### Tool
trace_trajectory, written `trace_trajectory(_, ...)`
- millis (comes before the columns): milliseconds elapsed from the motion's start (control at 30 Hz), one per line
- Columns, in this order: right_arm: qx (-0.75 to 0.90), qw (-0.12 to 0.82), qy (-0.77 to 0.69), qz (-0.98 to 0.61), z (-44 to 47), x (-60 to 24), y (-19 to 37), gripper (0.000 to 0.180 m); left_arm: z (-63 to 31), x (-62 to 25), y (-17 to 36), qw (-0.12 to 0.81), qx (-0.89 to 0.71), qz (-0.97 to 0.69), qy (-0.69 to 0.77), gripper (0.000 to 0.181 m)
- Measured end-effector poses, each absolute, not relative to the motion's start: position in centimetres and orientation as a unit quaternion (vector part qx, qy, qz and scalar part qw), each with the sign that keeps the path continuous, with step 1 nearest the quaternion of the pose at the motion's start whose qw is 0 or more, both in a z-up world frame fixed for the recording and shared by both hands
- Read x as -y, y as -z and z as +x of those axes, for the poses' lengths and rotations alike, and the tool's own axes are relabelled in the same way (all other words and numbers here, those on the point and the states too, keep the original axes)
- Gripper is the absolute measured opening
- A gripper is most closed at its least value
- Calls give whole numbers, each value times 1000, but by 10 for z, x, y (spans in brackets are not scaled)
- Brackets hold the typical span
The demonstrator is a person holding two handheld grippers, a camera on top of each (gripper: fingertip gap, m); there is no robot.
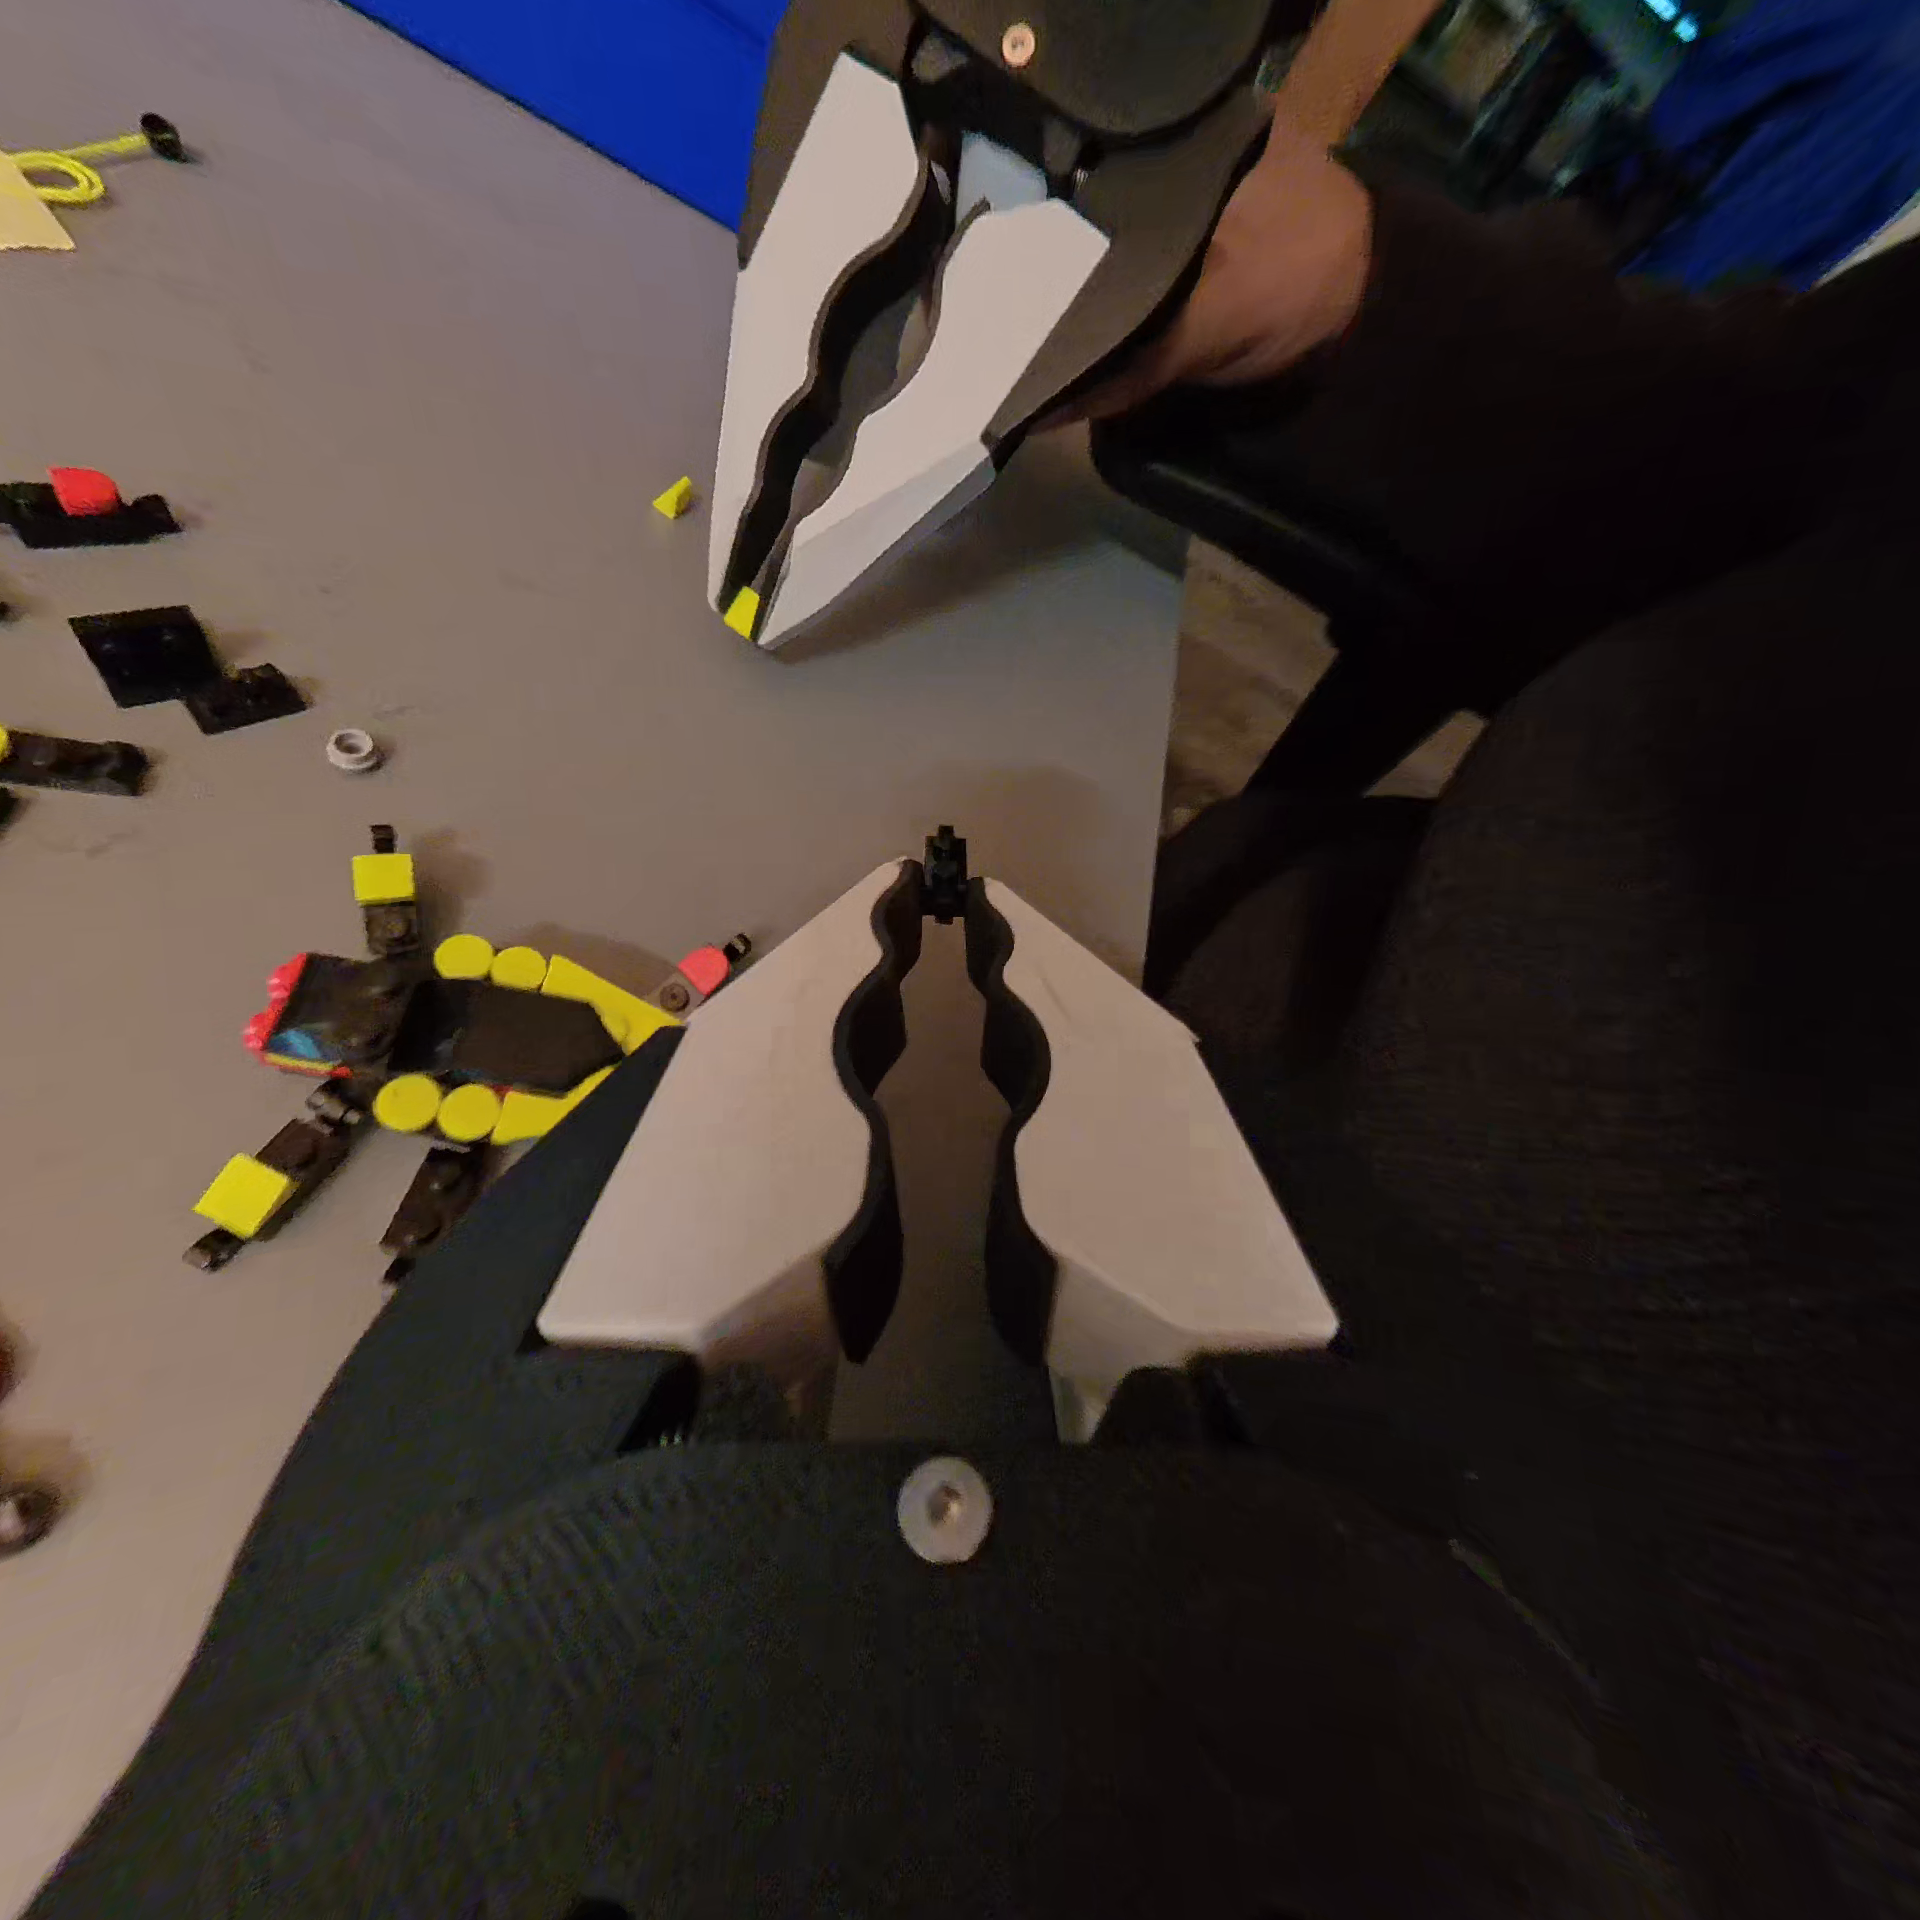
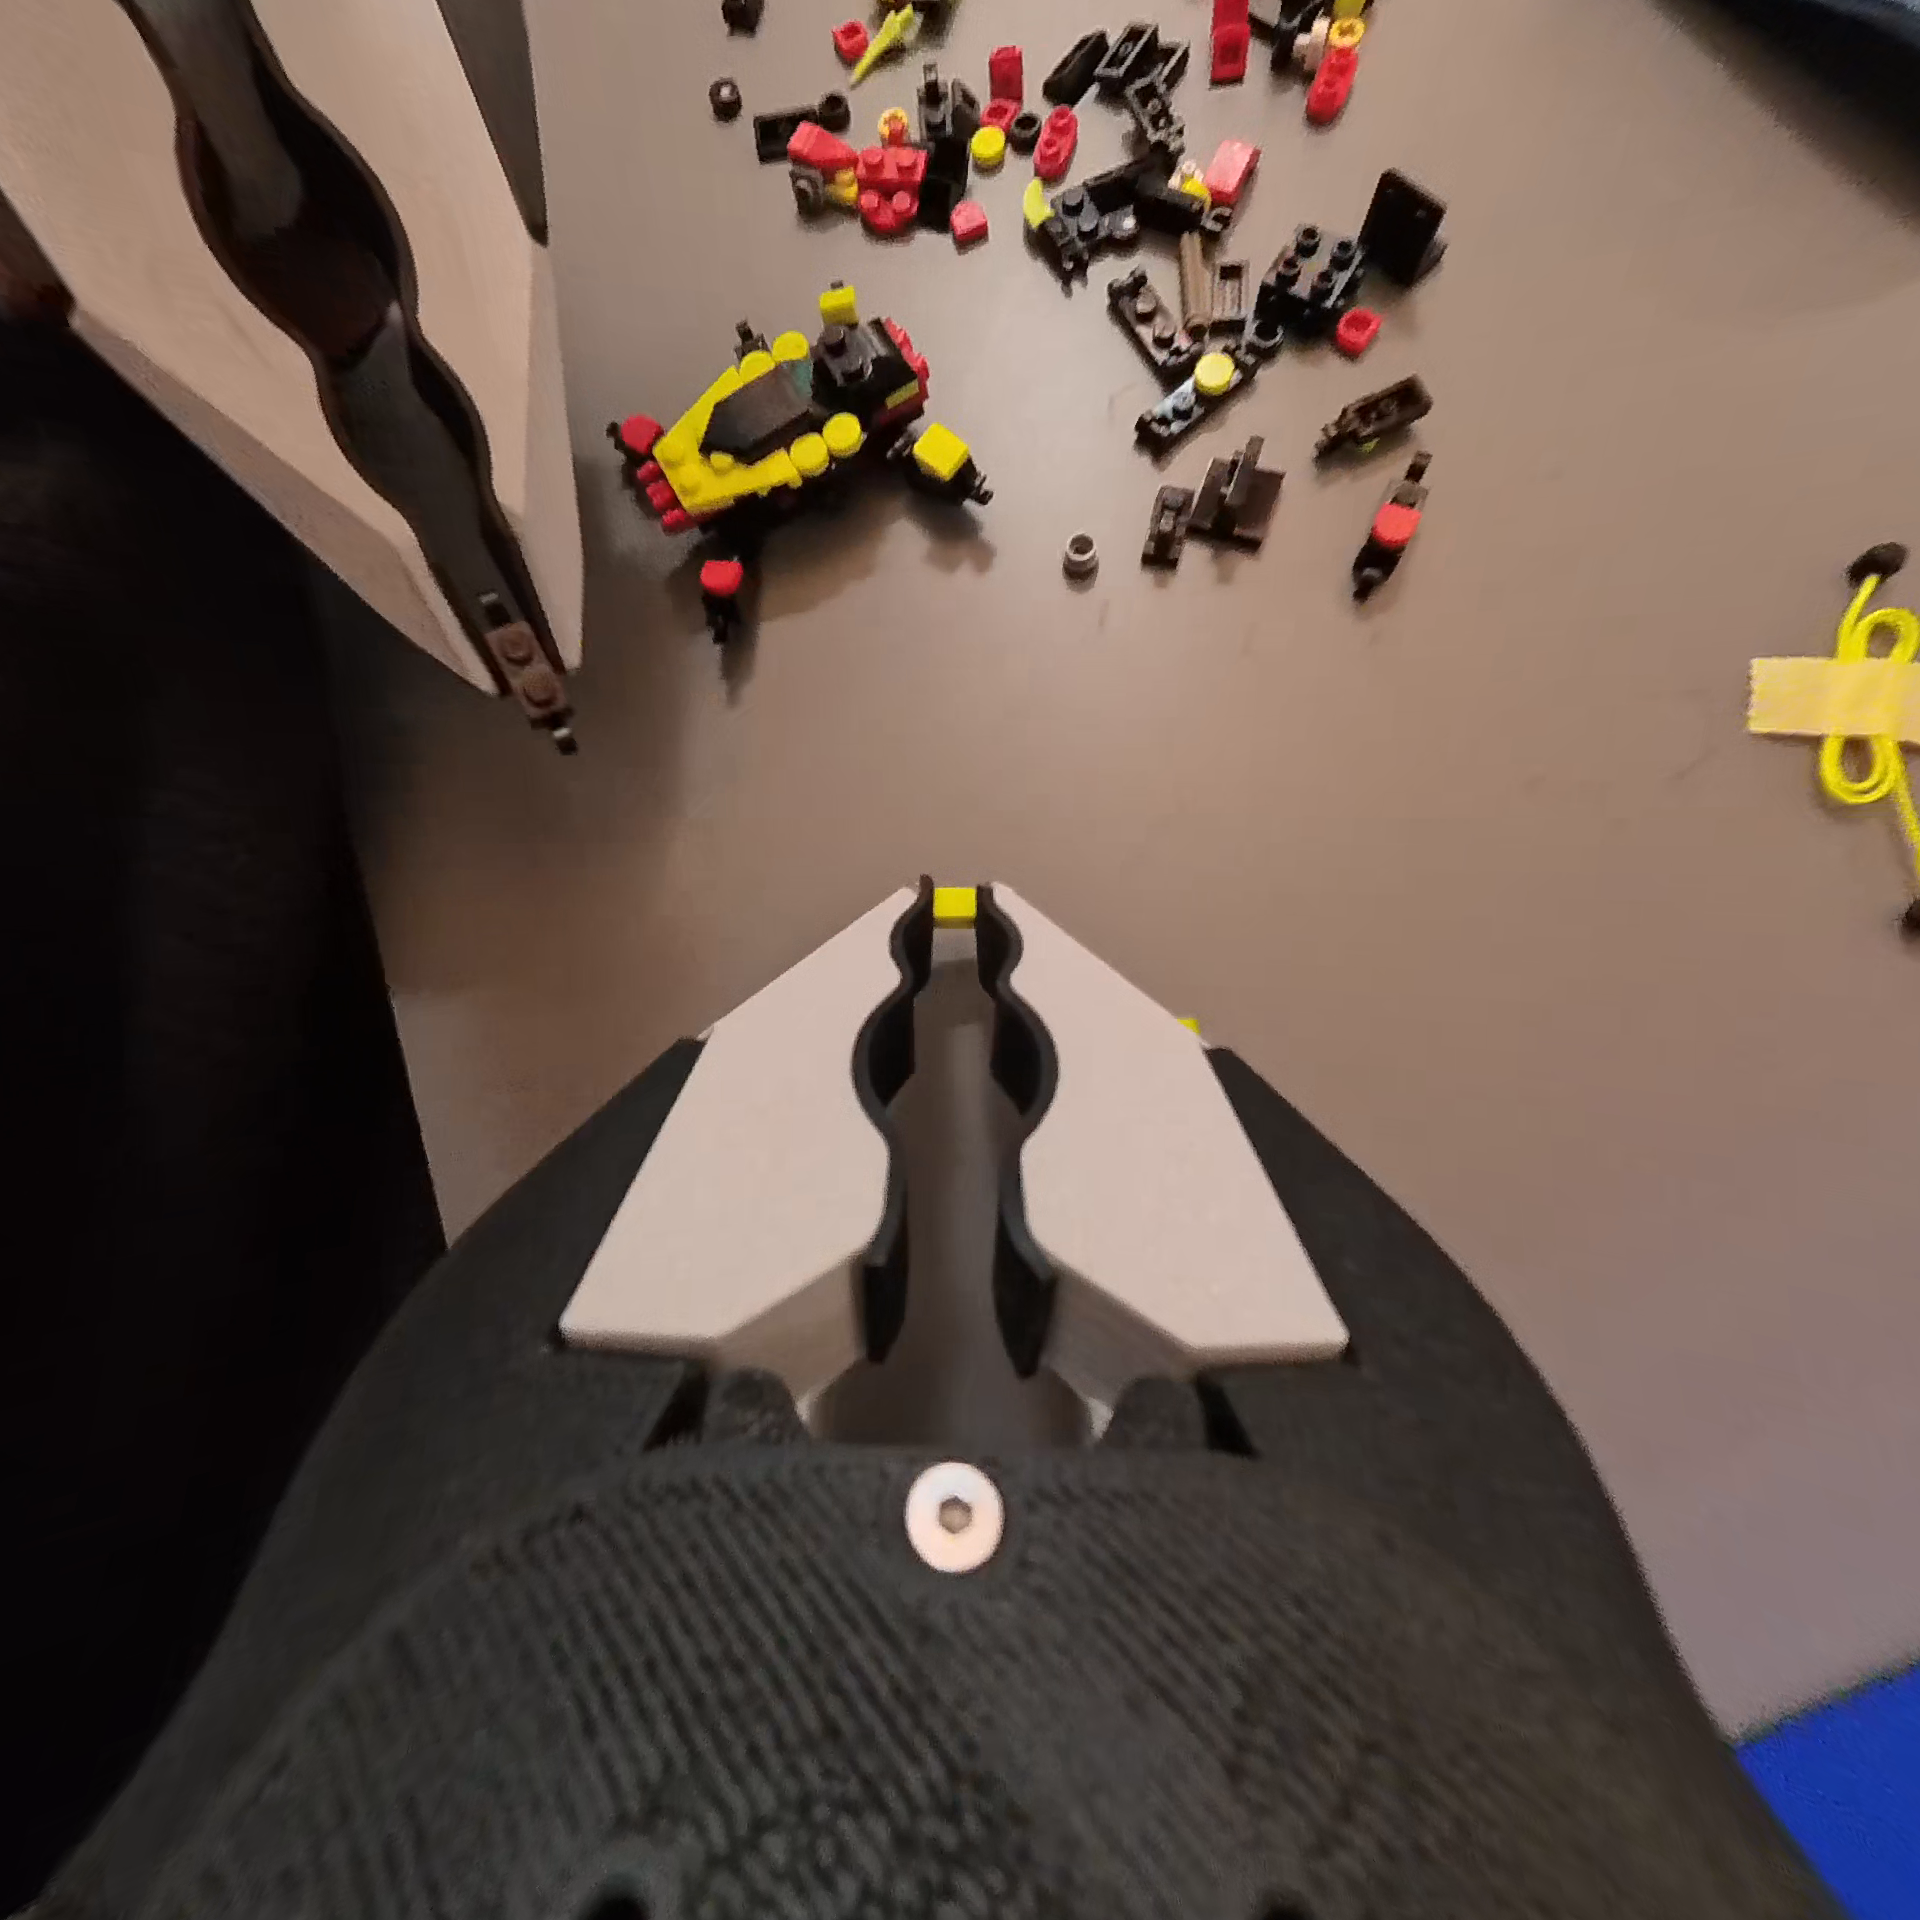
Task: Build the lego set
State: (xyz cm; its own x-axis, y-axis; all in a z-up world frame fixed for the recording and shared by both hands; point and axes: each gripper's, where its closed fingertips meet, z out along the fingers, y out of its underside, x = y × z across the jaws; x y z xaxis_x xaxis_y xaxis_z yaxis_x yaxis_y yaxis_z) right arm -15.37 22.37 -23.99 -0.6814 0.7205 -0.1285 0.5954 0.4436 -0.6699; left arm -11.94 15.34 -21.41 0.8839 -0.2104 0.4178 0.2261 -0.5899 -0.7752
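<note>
— What have you got between your tips?

— My right gripper (image 2: 957, 902) is pinching a small yellow brick (image 2: 955, 903), jaws nearly together around it, above the bare grey table (image 2: 1247, 883).

— And upper left of the frame?

— The left gripper (image 2: 525, 675), pointing down-right, clamped on a dark studded plate (image 2: 532, 681) that sticks out past its tips.

— The model?

— The yellow and black model (image 2: 790, 431) sits upper centre on the table, near that gripper's tips but apart from them. A pile of loose red, black and yellow pieces (image 2: 1143, 197) spreads across the top. A grey round stud (image 2: 1081, 554) lies alone below them. At the right edge, a yellow cord (image 2: 1870, 717) under a strip of tape (image 2: 1818, 698).
</note>
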Motion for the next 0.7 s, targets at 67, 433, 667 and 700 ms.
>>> trace_trajectory(67, 852, 87, -346, -383, -151, -227, 244, 6, -113, -160, 222, 448, 5, -863, 235, 7)
trace_trajectory(433, 856, 97, -324, -391, -146, -236, 246, 16, -106, -182, 246, 387, 17, -900, 200, 7)
trace_trajectory(667, 843, 116, -328, -411, -147, -253, 227, 16, -109, -182, 249, 377, 28, -904, 198, 7)
trace_trajectory(700, 843, 108, -327, -413, -144, -254, 227, 16, -109, -182, 249, 377, 28, -905, 196, 7)
